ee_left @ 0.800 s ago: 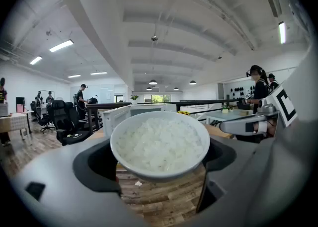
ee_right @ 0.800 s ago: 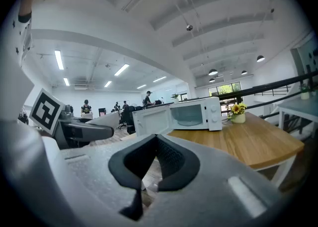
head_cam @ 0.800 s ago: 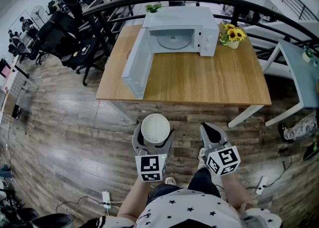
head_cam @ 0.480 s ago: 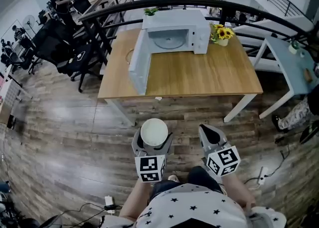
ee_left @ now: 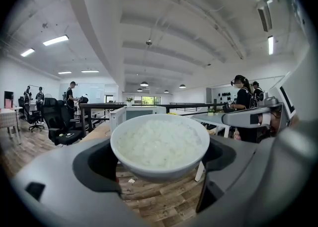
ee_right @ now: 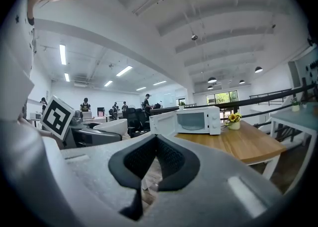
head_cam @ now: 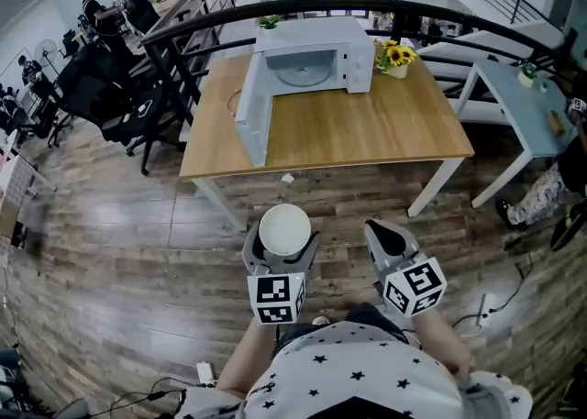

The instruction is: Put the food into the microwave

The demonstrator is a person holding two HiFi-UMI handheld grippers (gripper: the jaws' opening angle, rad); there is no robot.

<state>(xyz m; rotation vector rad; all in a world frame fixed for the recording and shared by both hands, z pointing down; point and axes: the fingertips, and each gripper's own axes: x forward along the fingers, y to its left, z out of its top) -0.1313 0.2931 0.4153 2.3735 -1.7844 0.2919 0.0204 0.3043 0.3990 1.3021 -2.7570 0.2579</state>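
A white bowl (head_cam: 284,230) heaped with rice (ee_left: 159,144) sits between the jaws of my left gripper (head_cam: 283,237), which is shut on the bowl's sides, low over the wooden floor. Beside it on the right, my right gripper (head_cam: 390,236) is shut and holds nothing; its pads meet at the tips (ee_right: 156,144). The white microwave (head_cam: 307,64) stands at the far side of the wooden table (head_cam: 367,137), its door (head_cam: 252,115) swung open to the left and its glass turntable bare. The right gripper view also shows the microwave (ee_right: 196,120) ahead and the bowl (ee_right: 117,125) to its left.
A pot of sunflowers (head_cam: 396,57) stands right of the microwave. A black railing (head_cam: 440,14) curves behind the table. Black office chairs (head_cam: 110,87) and people are at the back left. A pale blue table (head_cam: 523,105) and a person's leg (head_cam: 541,202) are at the right. Cables (head_cam: 197,371) lie on the floor.
The table and microwave have shifted slightly up and left in the head view. Both grippers keep the same stance, with the bowl still held in the left one.
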